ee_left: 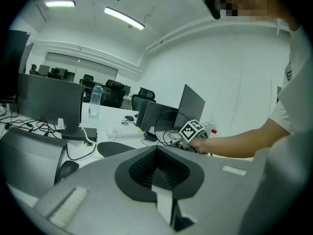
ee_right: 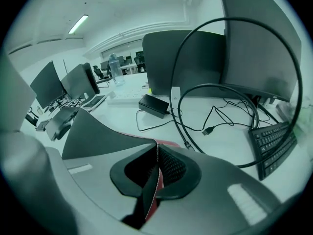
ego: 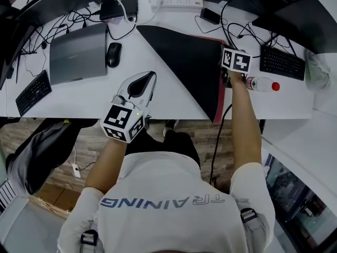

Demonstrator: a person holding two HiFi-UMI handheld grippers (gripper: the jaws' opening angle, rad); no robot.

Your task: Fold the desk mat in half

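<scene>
Over desk, right gripper's jaws clamp desk mat.

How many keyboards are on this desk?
2. The left keyboard lies at the desk's left end, beside the closed laptop; the right keyboard lies at the right end, past the bottle. Others may be hidden.

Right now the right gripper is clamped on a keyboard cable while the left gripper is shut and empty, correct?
Not a cable: the right gripper is clamped on the edge of the desk mat, as the right gripper view shows. The left gripper is shut and empty, as stated.
</scene>
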